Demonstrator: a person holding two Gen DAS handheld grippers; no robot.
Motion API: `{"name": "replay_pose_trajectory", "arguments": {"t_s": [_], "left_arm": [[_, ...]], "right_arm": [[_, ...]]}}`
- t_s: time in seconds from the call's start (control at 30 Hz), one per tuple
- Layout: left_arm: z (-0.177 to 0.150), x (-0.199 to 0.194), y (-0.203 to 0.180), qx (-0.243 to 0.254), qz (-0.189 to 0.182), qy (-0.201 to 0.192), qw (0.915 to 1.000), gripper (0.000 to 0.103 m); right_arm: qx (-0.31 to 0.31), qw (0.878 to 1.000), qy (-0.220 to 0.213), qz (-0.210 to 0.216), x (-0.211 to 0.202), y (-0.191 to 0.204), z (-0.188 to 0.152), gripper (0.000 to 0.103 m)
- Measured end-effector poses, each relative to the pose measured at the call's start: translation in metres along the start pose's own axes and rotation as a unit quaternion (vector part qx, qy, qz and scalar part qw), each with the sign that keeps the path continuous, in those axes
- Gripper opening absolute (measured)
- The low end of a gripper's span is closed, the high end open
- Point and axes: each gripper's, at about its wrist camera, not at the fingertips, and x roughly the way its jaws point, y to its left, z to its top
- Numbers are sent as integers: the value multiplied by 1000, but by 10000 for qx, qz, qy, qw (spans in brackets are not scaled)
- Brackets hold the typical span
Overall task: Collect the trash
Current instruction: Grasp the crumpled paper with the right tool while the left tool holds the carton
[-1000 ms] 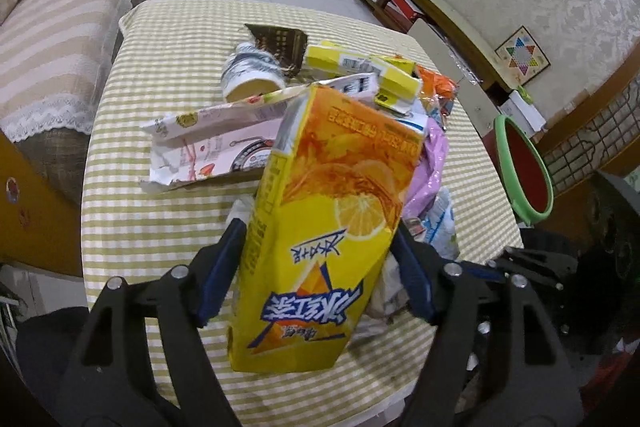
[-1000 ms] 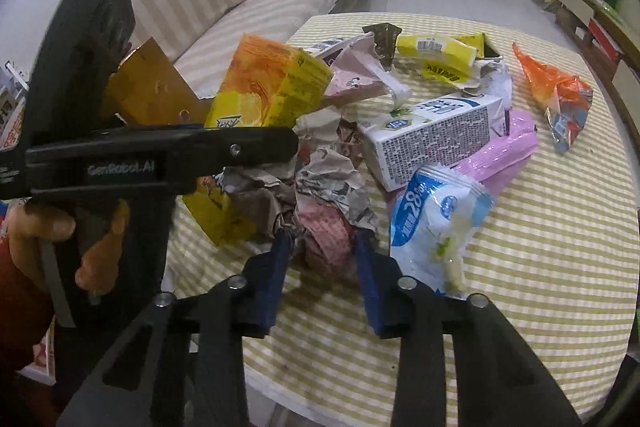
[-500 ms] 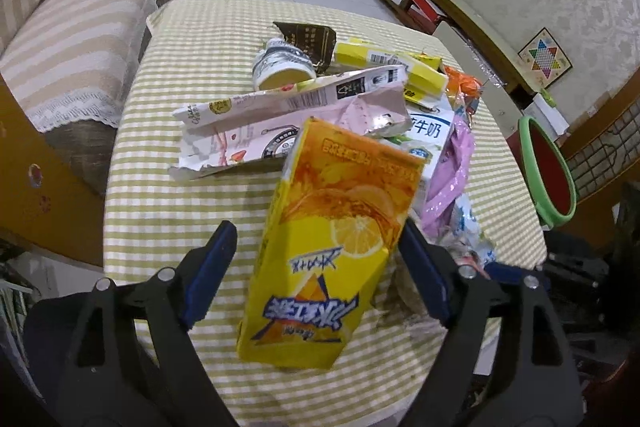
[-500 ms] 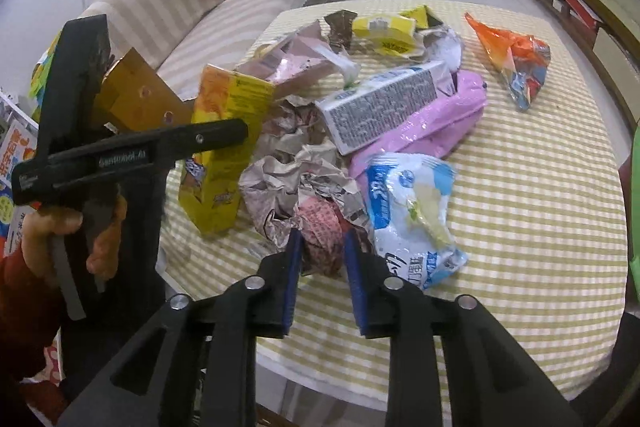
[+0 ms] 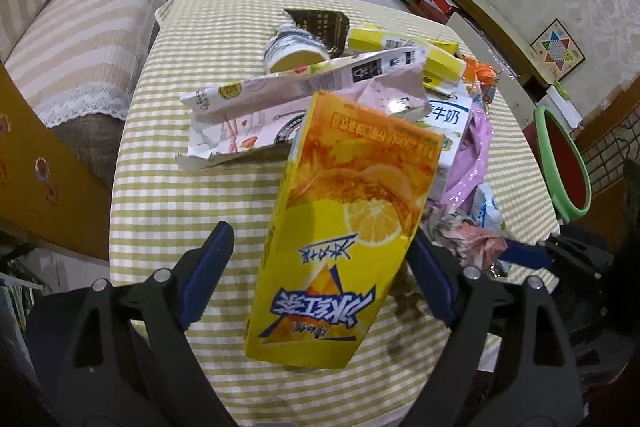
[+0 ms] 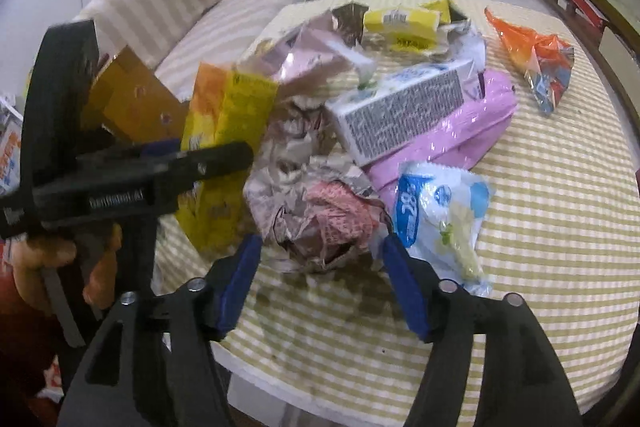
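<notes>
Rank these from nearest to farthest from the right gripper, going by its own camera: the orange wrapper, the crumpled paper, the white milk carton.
1. Crumpled paper: right between the opening fingers of the right gripper, at the table's near edge.
2. White milk carton: lying just behind the paper, mid-table.
3. Orange wrapper: farthest, off to the upper right.

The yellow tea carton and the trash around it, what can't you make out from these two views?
- Yellow tea carton: in the left wrist view its back is hidden; whether the right pad presses it is unclear.
- Same carton in the right wrist view: blurred, partly behind the left gripper.
- White milk carton: mostly covered by the tea carton there.
- Crumpled paper wad: its underside is unseen between the right gripper's opening jaws.
</notes>
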Motion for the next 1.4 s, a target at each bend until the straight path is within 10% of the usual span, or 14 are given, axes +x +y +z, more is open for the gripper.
{"name": "replay_pose_trajectory", "arguments": {"t_s": [0.17, 0.43, 0.67, 0.83, 1.0, 1.17, 1.4], "left_arm": [[-2, 5, 0, -120, -45, 101, 9999, 64], [-2, -5, 3, -288, -32, -45, 9996, 63], [-3, -24, -1, -300, -58, -257, 9992, 63], [-1, -35, -2, -342, -104, -369, 9987, 63], [1, -40, -2, -376, -133, -443, 9982, 63], [1, -41, -3, -381, -139, -449, 9982, 63], [1, -41, -4, -416, -111, -432, 9981, 63]], "right_arm": [[-105, 9999, 96, -67, 12, 3, 4, 66], [35, 9999, -84, 58, -3, -3, 4, 2], [215, 9995, -196, 105, -19, -7, 1, 8], [364, 9984, -412, 92, -29, -9, 4, 52], [267, 9990, -363, -23, -18, -5, 15, 60], [206, 9995, 7, -235, 12, -5, 16, 61], [263, 9995, -116, -135, -2, -9, 12, 34]]}}
